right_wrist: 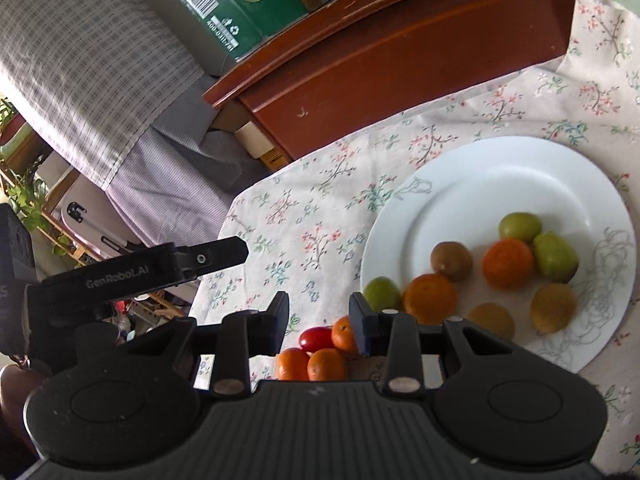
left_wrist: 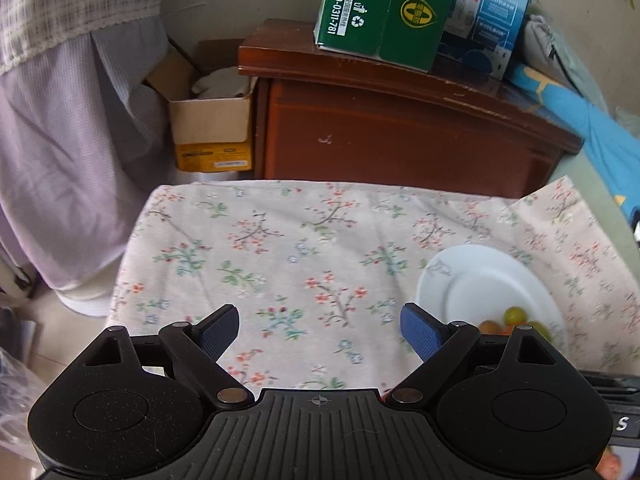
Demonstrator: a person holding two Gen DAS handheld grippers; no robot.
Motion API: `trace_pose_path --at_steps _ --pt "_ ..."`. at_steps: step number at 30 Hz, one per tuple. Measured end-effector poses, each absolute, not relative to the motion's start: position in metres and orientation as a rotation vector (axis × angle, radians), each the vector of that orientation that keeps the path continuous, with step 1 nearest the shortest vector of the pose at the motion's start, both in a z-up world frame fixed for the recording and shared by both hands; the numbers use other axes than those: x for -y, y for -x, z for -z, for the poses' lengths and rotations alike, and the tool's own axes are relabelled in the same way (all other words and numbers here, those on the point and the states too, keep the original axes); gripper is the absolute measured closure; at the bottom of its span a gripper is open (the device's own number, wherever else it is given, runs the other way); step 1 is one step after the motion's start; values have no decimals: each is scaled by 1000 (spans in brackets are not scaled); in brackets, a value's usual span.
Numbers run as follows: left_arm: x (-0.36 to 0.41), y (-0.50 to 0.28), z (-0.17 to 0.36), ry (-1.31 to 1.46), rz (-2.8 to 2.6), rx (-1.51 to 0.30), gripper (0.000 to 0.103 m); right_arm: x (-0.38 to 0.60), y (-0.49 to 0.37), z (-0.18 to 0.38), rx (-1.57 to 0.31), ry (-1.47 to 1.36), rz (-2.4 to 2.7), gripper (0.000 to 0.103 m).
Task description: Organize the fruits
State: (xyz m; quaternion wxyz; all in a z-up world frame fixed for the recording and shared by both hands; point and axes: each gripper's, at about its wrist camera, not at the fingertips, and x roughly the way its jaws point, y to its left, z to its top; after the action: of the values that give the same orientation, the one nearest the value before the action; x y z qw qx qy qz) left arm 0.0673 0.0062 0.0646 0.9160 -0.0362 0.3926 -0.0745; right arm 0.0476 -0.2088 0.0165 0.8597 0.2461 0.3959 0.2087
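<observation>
A white plate (right_wrist: 500, 176) on the floral cloth holds several fruits: green ones (right_wrist: 520, 227), oranges (right_wrist: 507, 263) and brown kiwis (right_wrist: 451, 261). Loose fruits lie on the cloth beside the plate: a red one (right_wrist: 316, 338) and small oranges (right_wrist: 326, 364). My right gripper (right_wrist: 320, 320) is open and empty, just above these loose fruits. My left gripper (left_wrist: 320, 330) is open and empty over bare cloth, left of the plate (left_wrist: 480, 280); it also shows in the right wrist view (right_wrist: 224, 254).
A brown wooden cabinet (left_wrist: 400, 120) stands behind the table, with a green carton (left_wrist: 384, 8) and a blue carton (left_wrist: 492, 12) on top. An open cardboard box (left_wrist: 212, 116) sits left of it. Purple fabric (left_wrist: 60, 160) hangs at the left.
</observation>
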Motion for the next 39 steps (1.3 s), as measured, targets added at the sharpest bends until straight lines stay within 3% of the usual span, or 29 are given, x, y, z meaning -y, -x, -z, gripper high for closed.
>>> trace_pose_path --at_steps 8,39 --pt "-12 -57 -53 105 222 -871 13 206 -51 -2 -875 -534 -417 72" --pt "-6 -15 -15 -51 301 -1016 13 199 -7 -19 -856 -396 -311 68"
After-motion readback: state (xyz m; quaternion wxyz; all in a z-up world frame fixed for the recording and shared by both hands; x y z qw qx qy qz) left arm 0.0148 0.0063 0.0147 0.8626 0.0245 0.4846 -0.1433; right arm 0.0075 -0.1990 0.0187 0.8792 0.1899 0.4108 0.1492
